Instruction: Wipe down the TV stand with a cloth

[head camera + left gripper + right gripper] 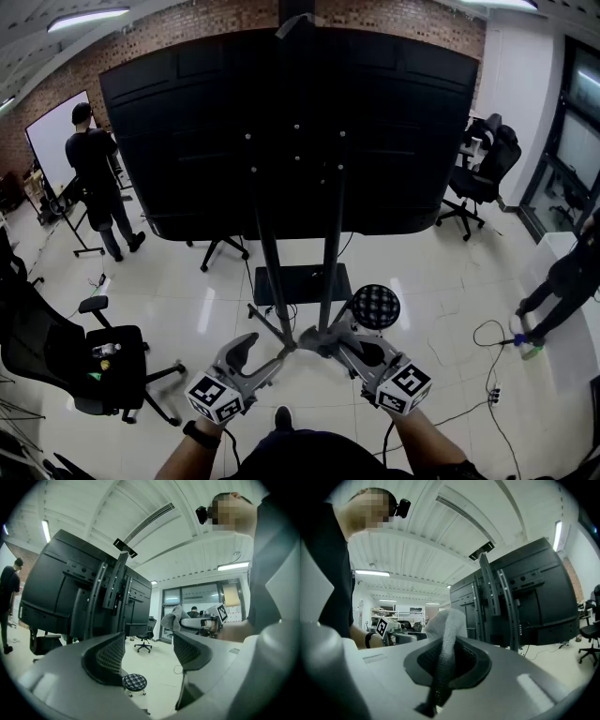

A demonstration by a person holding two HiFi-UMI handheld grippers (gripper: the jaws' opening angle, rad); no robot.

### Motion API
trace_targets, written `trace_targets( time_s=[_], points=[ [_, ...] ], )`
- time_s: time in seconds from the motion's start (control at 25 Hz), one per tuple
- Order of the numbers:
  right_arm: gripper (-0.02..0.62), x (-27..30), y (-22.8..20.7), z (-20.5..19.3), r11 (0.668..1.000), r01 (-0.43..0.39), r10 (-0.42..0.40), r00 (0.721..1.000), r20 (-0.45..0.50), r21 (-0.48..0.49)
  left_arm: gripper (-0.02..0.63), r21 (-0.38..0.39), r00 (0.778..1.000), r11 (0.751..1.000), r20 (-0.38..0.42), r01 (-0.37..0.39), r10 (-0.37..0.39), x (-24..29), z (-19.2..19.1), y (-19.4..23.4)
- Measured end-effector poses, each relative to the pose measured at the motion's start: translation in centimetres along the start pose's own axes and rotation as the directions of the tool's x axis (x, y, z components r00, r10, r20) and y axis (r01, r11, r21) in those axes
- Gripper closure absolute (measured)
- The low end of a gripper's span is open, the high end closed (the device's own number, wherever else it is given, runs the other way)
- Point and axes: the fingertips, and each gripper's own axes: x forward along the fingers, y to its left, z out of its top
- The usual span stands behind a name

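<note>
Right gripper [447, 663] is clenched on the cloth [444, 630]. The pale knit fabric is pinched between the pads, with a bunched tuft sticking out past the jaw tips at frame centre of the right gripper view. Left gripper [149, 651] is released, jaws wide apart with nothing between them (only floor and a small round stool [134, 682] show through the gap). In the head view both grippers sit low centre, held level and side by side, just short of the TV stand [330, 253]. Its two dark uprights rise from a base on the shiny floor [441, 309] at mid-frame and carry the big black screen [281, 122], seen from the back and filling the upper half. Wiping is not yet under way, and no cloth contact with the stand is visible. Handling guess: the cloth is light, soft and limp, so it will flop and fold. The hold at the gathered middle looks right, with the loose tuft left forward as the wiping face. The stand looks stiff, heavy and top-loaded by the screen, and it may shift if pushed hard. The free left gripper could steady an upright low down, well below the screen, while the cloth runs along the poles and base. An office chair [112, 361] stands at lower left, well apart.
</note>
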Motion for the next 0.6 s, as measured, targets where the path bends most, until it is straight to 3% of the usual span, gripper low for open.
trace_targets(
  time_s=[0.24,0.6],
  points=[
    [0.580,4.5,-1.4,2.9,0.999,0.012,-0.010,0.999,0.044,-0.037,0.258,0.024,0.999,0.999,0.025,0.025,-0.025,1.5,3.4,4.6],
    [0.580,12.5,-4.3,8.4,0.988,0.058,-0.044,0.994,0.100,-0.141,0.258,0.096,0.989,0.988,0.084,0.118,-0.126,3.5,9.7,12.4]
  ],
)
